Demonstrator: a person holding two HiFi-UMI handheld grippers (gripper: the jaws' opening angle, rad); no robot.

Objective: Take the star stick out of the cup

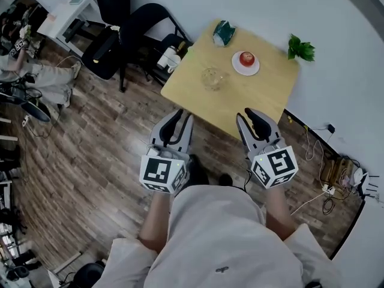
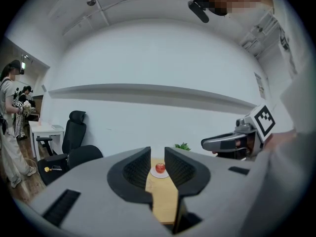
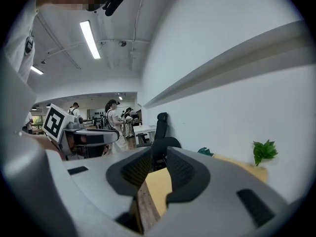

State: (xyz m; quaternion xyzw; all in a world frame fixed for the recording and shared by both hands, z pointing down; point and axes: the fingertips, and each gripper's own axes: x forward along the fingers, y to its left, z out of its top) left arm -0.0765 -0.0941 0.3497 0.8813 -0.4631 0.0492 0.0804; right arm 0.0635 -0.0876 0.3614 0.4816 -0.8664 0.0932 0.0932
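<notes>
Nearest the body, short of the table (image 1: 264,95), the left gripper (image 1: 180,119) and right gripper (image 1: 251,115) are held side by side over the floor (image 1: 102,155), which suggests that the reach has not yet begun. The jaws of each are seen parted in their own views, with nothing between them; through the left pair only the table and an apple (image 2: 160,168) are seen, well beyond the tips. Both are pointed toward the table, probably so that either can be brought forward. On the table, near its middle, stands a clear cup (image 1: 213,78), the task's thing; the star stick cannot be made out in it from here. Just beyond the cup a plate (image 1: 235,68) carries the apple, and a green bag (image 1: 224,33) lies at the table's far edge. A plant (image 1: 301,48) stands at the table's far right corner, against the white wall (image 1: 270,5). The table is of pale wood and mostly bare. To its left, black chairs (image 1: 114,41) are grouped on the dark plank floor, and cables (image 1: 327,185) lie to its right along the wall.
</notes>
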